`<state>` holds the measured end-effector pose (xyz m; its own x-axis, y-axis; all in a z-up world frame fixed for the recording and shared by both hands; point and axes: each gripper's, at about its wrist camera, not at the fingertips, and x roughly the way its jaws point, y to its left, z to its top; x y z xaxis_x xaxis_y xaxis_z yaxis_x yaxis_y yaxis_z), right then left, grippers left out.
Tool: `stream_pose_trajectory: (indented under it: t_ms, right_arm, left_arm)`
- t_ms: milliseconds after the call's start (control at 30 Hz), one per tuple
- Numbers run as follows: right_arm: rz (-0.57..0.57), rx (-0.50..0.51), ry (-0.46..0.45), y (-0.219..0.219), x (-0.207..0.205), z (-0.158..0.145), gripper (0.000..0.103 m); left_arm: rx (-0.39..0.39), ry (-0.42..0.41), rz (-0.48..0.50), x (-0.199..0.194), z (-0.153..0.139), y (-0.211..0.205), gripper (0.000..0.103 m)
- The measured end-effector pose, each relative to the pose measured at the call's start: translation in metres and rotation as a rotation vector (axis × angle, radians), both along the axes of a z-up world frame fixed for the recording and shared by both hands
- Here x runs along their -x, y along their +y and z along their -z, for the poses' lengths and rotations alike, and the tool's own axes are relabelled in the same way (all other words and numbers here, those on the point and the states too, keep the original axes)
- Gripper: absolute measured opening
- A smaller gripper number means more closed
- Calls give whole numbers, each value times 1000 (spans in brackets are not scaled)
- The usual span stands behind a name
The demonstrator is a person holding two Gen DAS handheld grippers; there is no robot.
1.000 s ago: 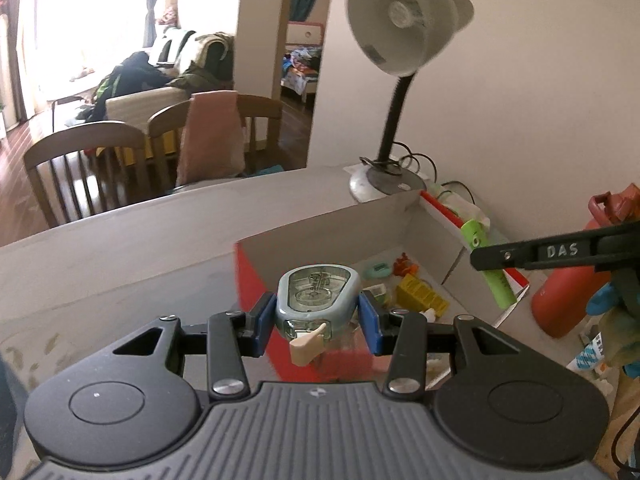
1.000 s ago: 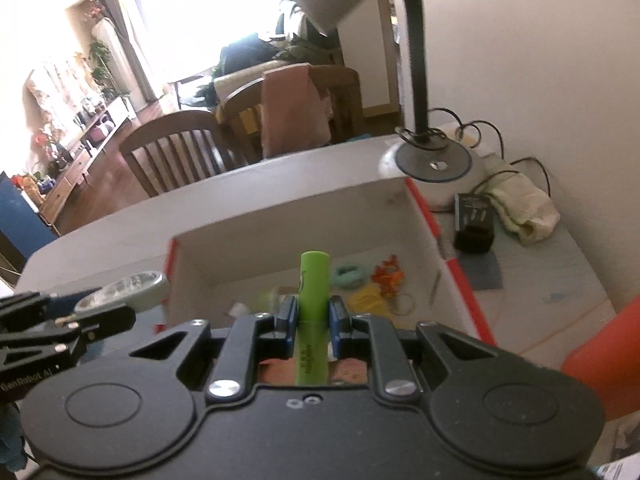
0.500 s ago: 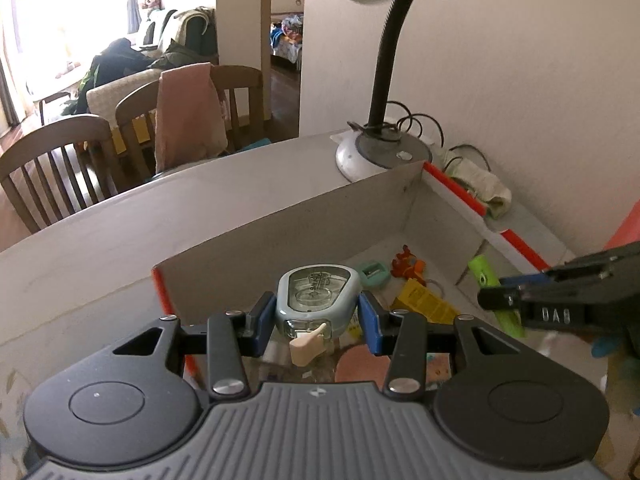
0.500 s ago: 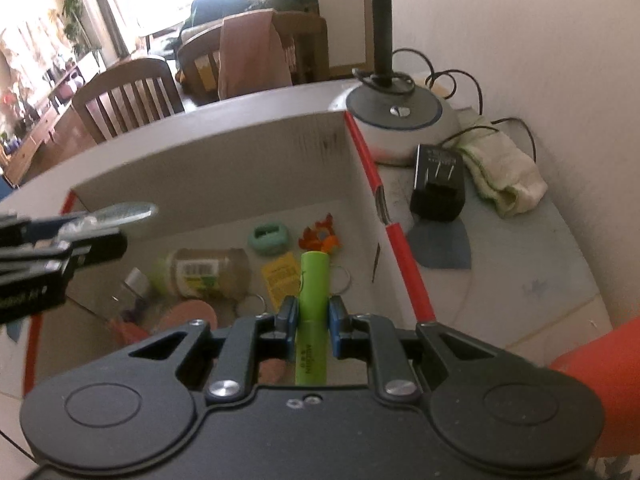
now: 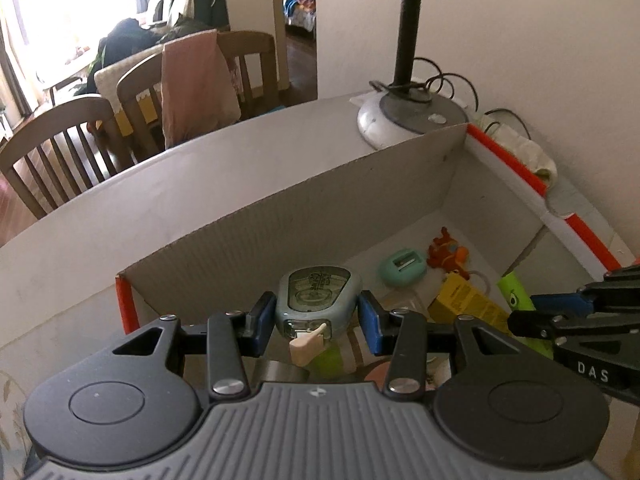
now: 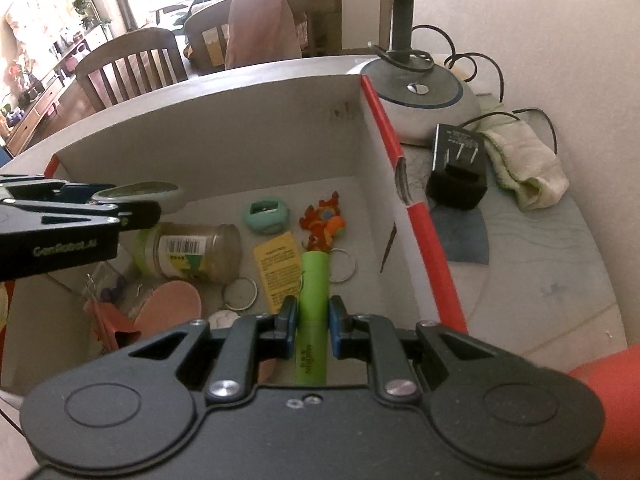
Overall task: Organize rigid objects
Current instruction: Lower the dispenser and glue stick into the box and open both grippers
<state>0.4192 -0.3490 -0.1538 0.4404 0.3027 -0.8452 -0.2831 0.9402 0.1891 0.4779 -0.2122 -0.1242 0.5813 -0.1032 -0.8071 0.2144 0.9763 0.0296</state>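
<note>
A lamp base (image 6: 420,92) stands on the counter (image 5: 168,196), its black neck (image 5: 408,24) rising out of view and cords looped around it. Just beside it lie a black plug adapter (image 6: 458,168) and a folded pale cloth (image 6: 524,160). Beyond the counter stand wooden chairs (image 5: 52,148), one draped with a pink cloth (image 5: 196,84).

Pale table (image 6: 560,280) bearing cardboard box (image 6: 224,128), lamp base (image 6: 424,96), adapter (image 6: 458,176), cloth (image 6: 524,164).
</note>
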Motion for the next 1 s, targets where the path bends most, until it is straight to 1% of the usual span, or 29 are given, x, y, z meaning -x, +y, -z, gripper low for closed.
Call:
stream_pose_trajectory:
  t_ms: [200,300,467,533,600,633,800,900,967,1000]
  right_arm:
    - [4,-13,18,0,0,3,16]
    - [2,-9,21,1,0,4,19]
    - [7,-9,17,2,3,3,24]
    - [2,-11,20,3,3,3,28]
    - [0,-12,17,3,6,2,31]
    - [1,-11,14,3,8,1,32]
    - [11,-30,-2,1,15,-5,33]
    - [9,-41,-16,1,21,-11,35]
    - [13,-53,-27,1,25,-16,35]
    - [14,-61,-31,1,27,-19,35]
  left_arm:
    - [13,62,-12,-5,10,4,43]
    - [31,81,-23,-6,12,9,43]
    - [31,111,-43,-9,13,12,44]
    - [33,114,-38,-10,13,13,44]
    - [24,118,-43,-10,12,13,45]
    - [23,120,-47,-10,11,13,47]
    - [43,116,-37,-5,7,17,48]
    - [62,106,-28,1,2,18,50]
    - [78,98,-23,6,-2,19,54]
    - [83,91,-24,9,-4,20,60]
